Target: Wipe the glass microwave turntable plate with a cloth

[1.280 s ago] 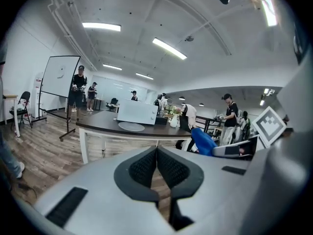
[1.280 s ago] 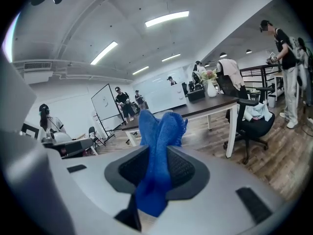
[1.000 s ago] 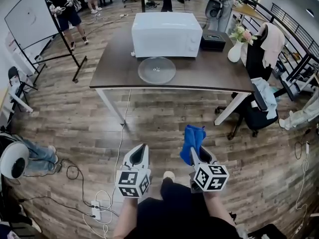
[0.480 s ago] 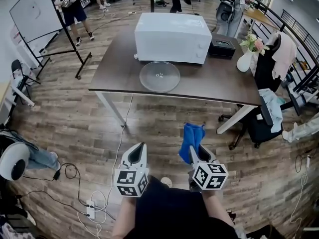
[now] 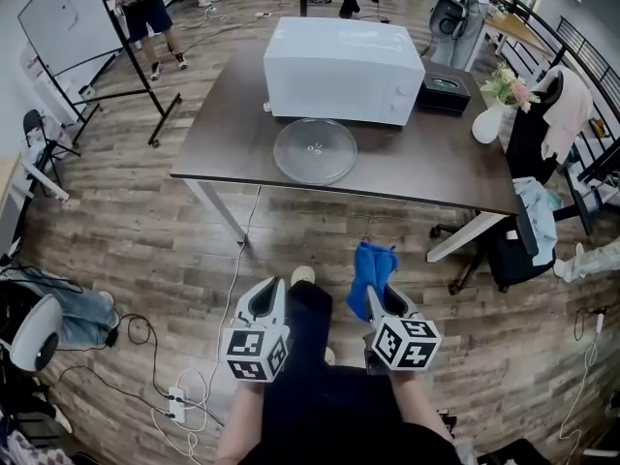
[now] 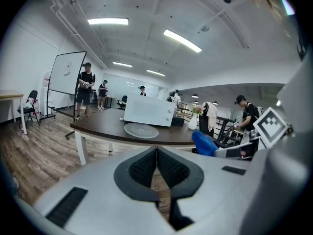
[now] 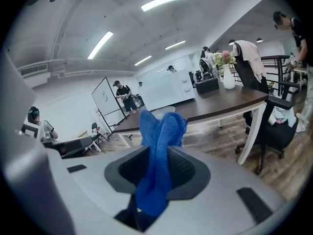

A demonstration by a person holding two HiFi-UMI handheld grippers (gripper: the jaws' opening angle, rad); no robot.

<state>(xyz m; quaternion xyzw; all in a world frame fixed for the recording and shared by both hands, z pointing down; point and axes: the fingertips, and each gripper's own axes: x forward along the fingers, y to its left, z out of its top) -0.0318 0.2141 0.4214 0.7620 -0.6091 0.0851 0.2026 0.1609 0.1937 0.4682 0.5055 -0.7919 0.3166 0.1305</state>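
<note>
Approach step: right gripper [image 5: 372, 296] pinches the blue cloth [image 5: 374, 265], left gripper [image 5: 275, 293] pressed together on nothing; the glass plate [image 5: 315, 150] lies well ahead on the table [image 5: 436, 174], so next I must close in and lay cloth onto it.

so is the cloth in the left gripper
No, the blue cloth is clamped in the right gripper, while the left gripper is shut and empty.

Black top [image 5: 339, 432], black trousers [image 5: 310, 323], pale shoe [image 5: 303, 276]. Left gripper [image 5: 278, 288] and right gripper [image 5: 374, 296]: light grey, black ribbed pads [image 6: 143, 168] (each with black-and-white marker cubes [image 5: 258, 353]).
</note>
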